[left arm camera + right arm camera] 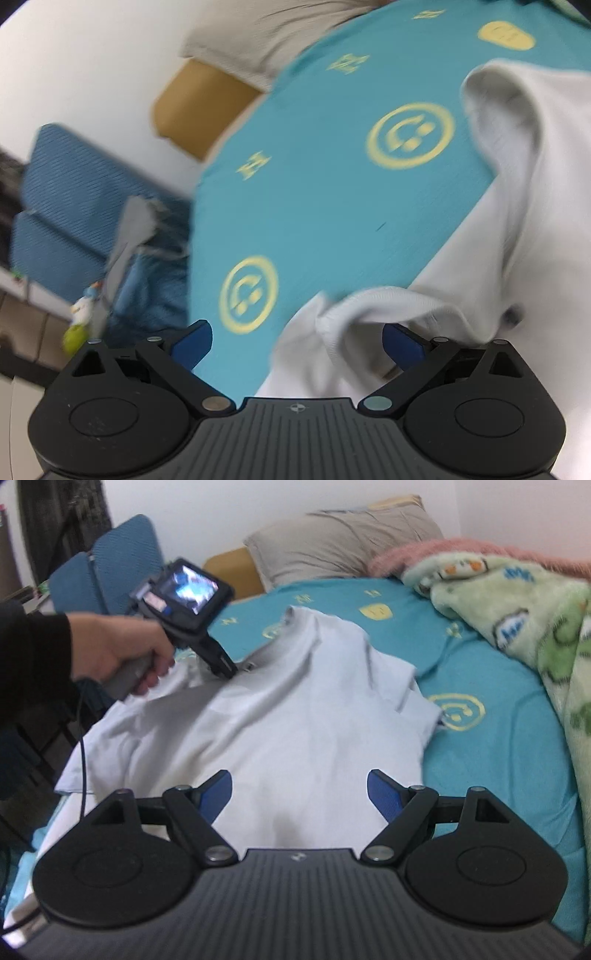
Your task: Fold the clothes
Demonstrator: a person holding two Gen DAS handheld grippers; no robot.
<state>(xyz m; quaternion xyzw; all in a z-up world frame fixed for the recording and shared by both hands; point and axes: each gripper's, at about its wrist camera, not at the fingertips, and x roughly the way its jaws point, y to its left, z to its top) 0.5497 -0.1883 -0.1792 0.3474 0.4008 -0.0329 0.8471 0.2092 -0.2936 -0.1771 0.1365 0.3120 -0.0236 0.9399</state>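
Note:
A white shirt (pixel 295 709) lies rumpled on the teal bed sheet (pixel 491 746), collar end toward the pillow. In the right wrist view my right gripper (pixel 301 794) hovers open over the shirt's near part, nothing between its blue pads. A hand holds my left gripper (pixel 242 666) at the shirt's left side, tips down at the cloth near the collar. In the left wrist view the left gripper (pixel 297 345) is open, and a raised fold of the white shirt (pixel 373 304) lies just ahead between its fingers. That view is blurred.
A grey pillow (pixel 343 542) and a tan headboard (pixel 229 565) stand at the bed's far end. A green patterned blanket (pixel 535 620) and a pink one (pixel 454 550) pile up on the right. A blue chair (pixel 110 561) stands left of the bed; a cable (pixel 82 760) hangs there.

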